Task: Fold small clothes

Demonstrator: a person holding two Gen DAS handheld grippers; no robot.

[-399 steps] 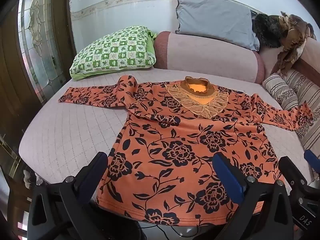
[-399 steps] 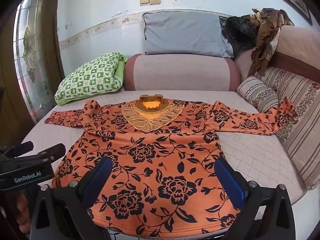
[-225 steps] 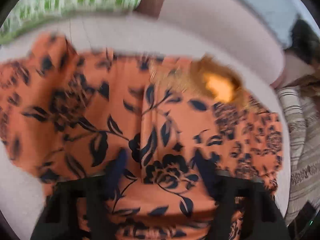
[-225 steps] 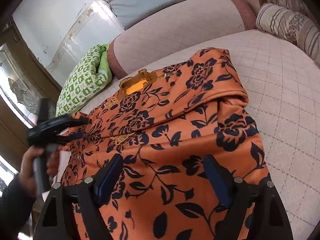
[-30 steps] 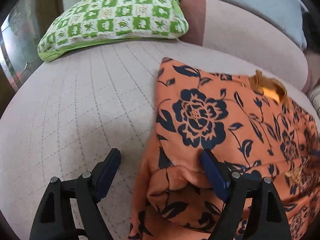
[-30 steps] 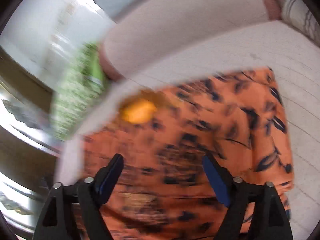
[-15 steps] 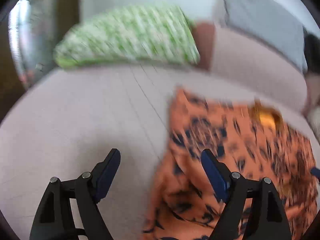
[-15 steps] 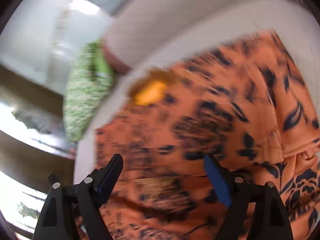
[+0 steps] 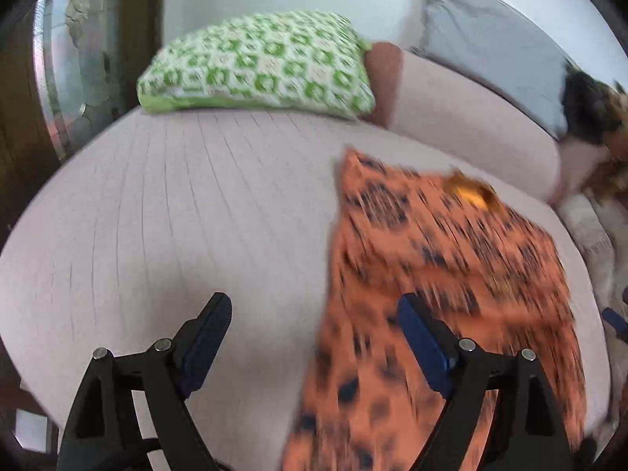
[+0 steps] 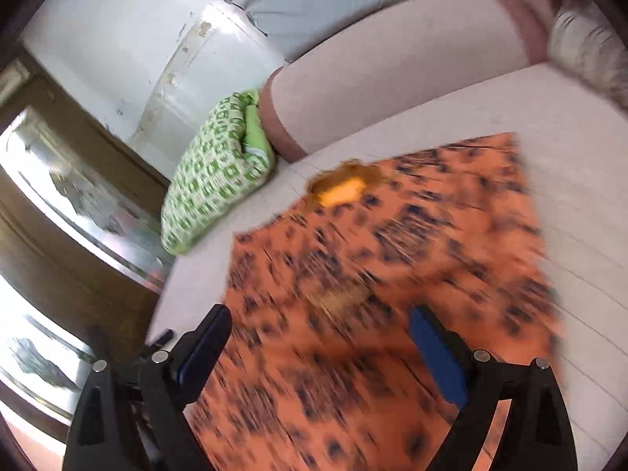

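While the orange flowered top (image 9: 451, 274) lies on the pink bed (image 9: 176, 216) with its sleeves tucked in so it makes a long strip, both your tongs are above it with nothing in them. Your left gripper (image 9: 314, 337) is wide open, one finger over the bare bed and one over the top's left edge. Your right gripper (image 10: 318, 347) is opening its jaws, and the cloth under it is not pinched. The collar (image 10: 341, 188) points toward the green pillow (image 10: 212, 184) and the far cushions. The side folds look done. Next, I think you need to grab the bottom hem at both corners and bring it up to the collar. Pinch both layers so the tucked sleeves stay in.
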